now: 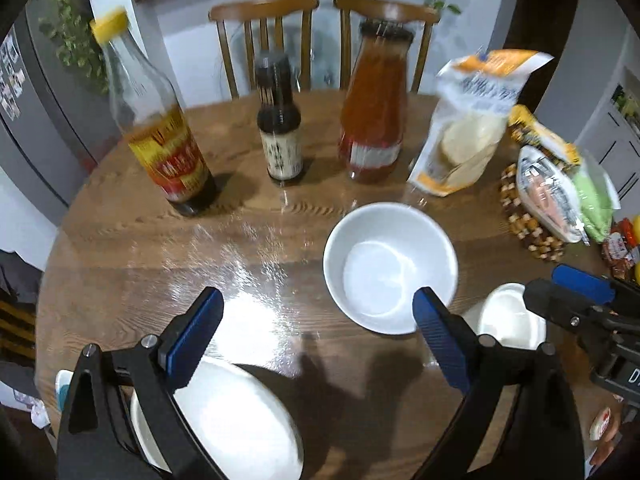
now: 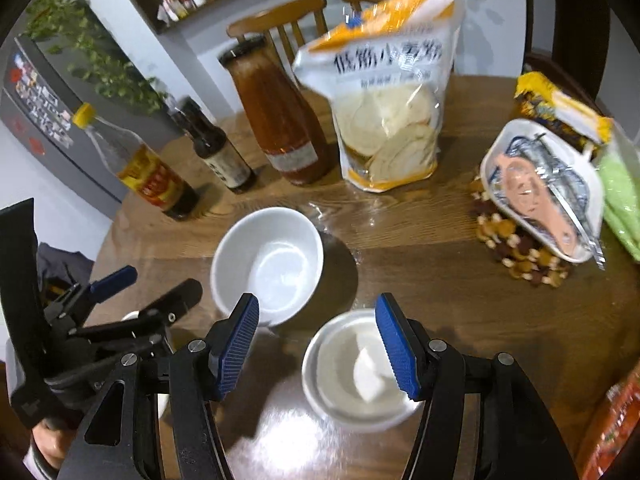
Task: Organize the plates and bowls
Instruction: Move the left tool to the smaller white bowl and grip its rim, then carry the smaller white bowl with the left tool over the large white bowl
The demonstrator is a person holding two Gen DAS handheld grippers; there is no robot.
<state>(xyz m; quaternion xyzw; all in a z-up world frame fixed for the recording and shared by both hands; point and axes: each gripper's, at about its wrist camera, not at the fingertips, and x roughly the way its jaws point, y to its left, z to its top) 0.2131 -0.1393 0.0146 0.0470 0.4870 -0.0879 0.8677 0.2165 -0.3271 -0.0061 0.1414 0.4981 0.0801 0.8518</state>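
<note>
Both tongs are apart and hold nothing. The left gripper (image 1: 316,334) hangs beside the big bowl (image 1: 390,268), probably to grab it; the right gripper (image 2: 318,346) hangs over the small bowl (image 2: 352,372) nearer than it.

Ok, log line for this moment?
left gripper: open, empty | right gripper: open, over small bowl | large bowl: untouched | plate: on table

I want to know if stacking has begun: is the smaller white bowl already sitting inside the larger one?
No, the smaller bowl rests on the table beside the larger bowl.

The flour bag (image 2: 390,92) reads "低筋小麦粉"; bottle labels are too blurred.
</note>
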